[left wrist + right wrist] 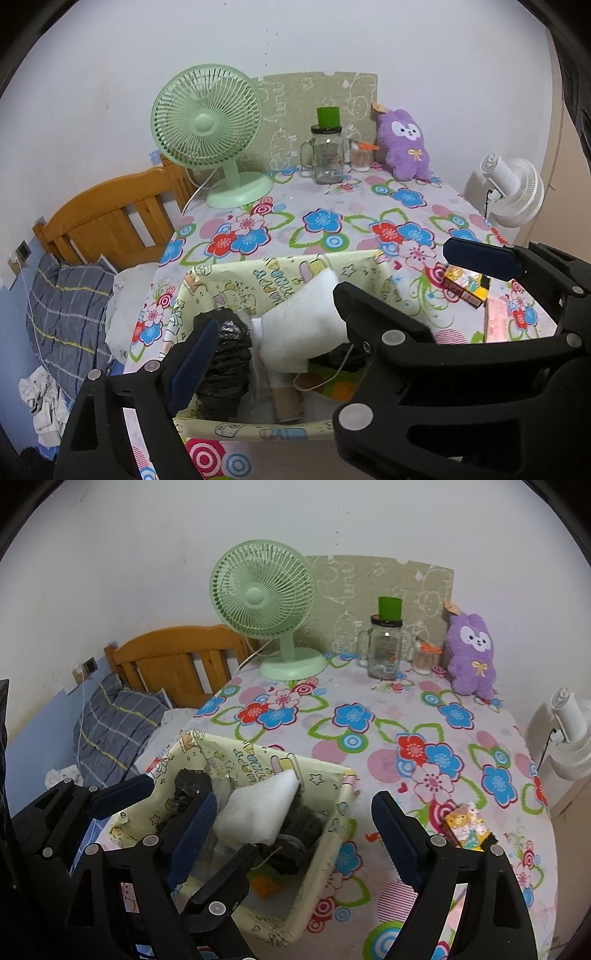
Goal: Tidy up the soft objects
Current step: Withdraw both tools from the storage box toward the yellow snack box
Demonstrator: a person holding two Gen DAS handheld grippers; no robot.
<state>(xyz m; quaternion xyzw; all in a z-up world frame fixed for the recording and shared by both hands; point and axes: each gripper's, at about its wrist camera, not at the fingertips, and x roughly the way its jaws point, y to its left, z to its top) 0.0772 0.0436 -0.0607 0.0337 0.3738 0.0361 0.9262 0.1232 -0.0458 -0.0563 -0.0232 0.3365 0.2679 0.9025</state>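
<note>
A pale yellow cartoon-print fabric basket [280, 258] [325, 834] stands at the near left of the floral table. Inside lie a white foam sheet [306, 321] [258, 812], crumpled black plastic bags [225, 365] [188, 779] and a cardboard tube [284, 402]. My left gripper [284, 321] hovers open over the basket, holding nothing. My right gripper [295, 799] is open too, above the basket's right side, its fingers interleaved with the left's. A purple plush rabbit [404, 144] [471, 653] leans upright at the table's far right.
At the back stand a green desk fan [207, 122], a glass jar [327, 158] with a green lid and a cotton-swab pot [360, 157]. A small colourful box [467, 827] lies at the near right. A white fan [569, 738] is off the right edge, a bed with a plaid pillow [70, 314] to the left.
</note>
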